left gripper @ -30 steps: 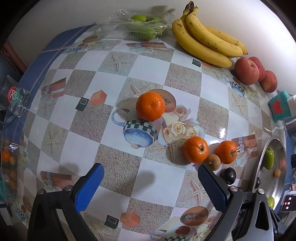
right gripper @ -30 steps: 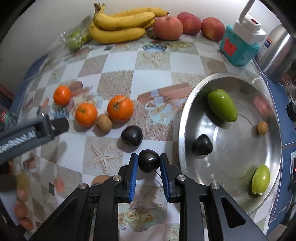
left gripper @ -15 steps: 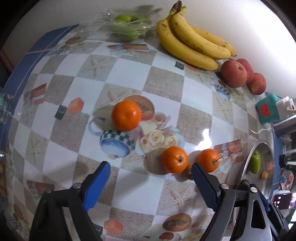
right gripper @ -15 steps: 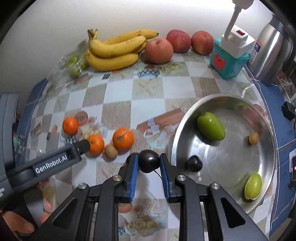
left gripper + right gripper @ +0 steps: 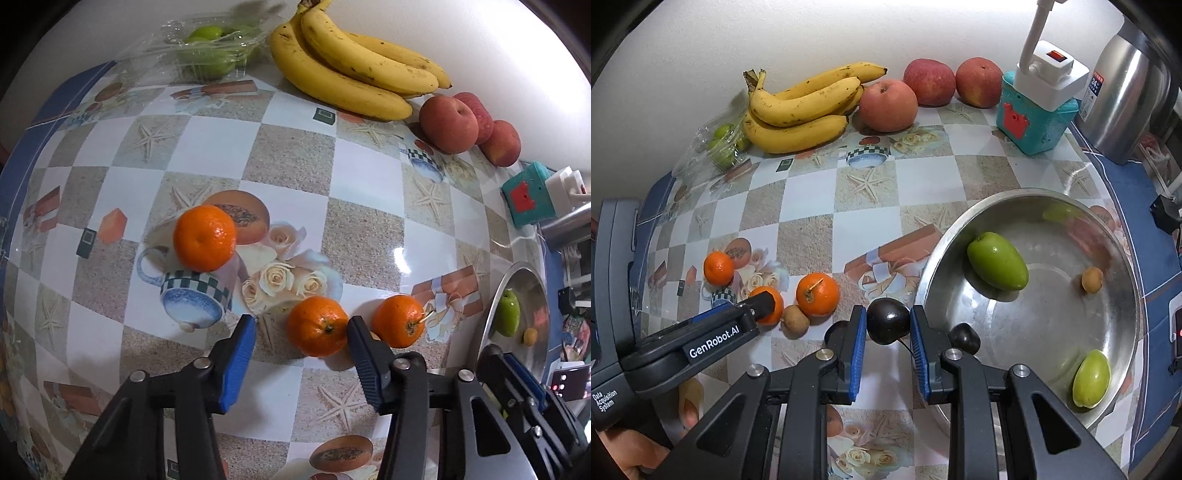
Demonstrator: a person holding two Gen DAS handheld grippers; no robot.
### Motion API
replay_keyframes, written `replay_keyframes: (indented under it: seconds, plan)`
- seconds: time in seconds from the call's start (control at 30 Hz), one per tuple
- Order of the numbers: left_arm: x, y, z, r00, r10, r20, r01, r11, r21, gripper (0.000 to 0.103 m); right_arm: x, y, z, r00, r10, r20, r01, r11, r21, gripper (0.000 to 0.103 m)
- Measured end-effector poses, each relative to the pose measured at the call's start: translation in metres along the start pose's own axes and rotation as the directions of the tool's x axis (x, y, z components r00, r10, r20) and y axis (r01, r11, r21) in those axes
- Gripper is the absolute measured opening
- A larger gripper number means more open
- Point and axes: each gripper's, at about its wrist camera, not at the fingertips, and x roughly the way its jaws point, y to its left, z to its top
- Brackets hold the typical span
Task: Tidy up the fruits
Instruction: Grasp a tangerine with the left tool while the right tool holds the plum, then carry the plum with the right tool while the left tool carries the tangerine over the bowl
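Gripping a dark round fruit (image 5: 888, 320) between its blue pads, the right claw (image 5: 888, 325) is seen held above the tabletop (image 5: 812, 206), just left of the steel bowl (image 5: 1123, 258). Inside the bowl are noted a second dark fruit (image 5: 964, 335) near the near-left rim, two green fruits (image 5: 997, 260) (image 5: 1091, 377) and a small tan fruit (image 5: 1092, 280).

The left claw (image 5: 301, 343) is closing, with an orange (image 5: 317, 325) between its pads; the right pad appears to touch the fruit, the left pad stands apart from it. A second orange (image 5: 398, 320) lies just right of that claw, a third (image 5: 205, 236) farther off to the left. A small brown fruit (image 5: 795, 321) is seen in the right wrist view, wedged near the two closer oranges.

Along the far wall are recorded, left to right: a clear pack of green fruits (image 5: 207, 48), a banana bunch (image 5: 351, 66), three apples (image 5: 448, 123), a teal box (image 5: 1034, 114) and a steel flask (image 5: 1126, 92).
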Motion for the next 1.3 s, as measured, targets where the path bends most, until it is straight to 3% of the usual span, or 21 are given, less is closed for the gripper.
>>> replay_keyframes:
  seconds: [0.4,0.63,0.8,1.3]
  plan:
    - [0.007,-0.006,-0.002,1.0,-0.012,-0.007,0.012,1.0,0.007,0.051,-0.004,0.001,-0.001,1.0,0.021,0.006,-0.021,1.0,-0.007,0.025]
    - [0.008,-0.009,-0.002,1.0,-0.012,-0.008,0.012,1.0,0.012,0.039,-0.005,0.0,-0.001,1.0,0.027,0.008,-0.027,1.0,0.0,0.025]
    - [0.005,-0.008,-0.001,1.0,0.0,-0.005,0.0,1.0,0.009,0.039,-0.007,-0.002,-0.001,0.999,0.032,0.013,-0.032,0.999,0.008,0.025]
    - [-0.041,-0.022,0.005,0.995,-0.022,0.092,0.018,0.999,0.042,0.038,-0.013,-0.027,-0.003,0.999,0.028,0.019,-0.029,0.996,0.079,0.025]
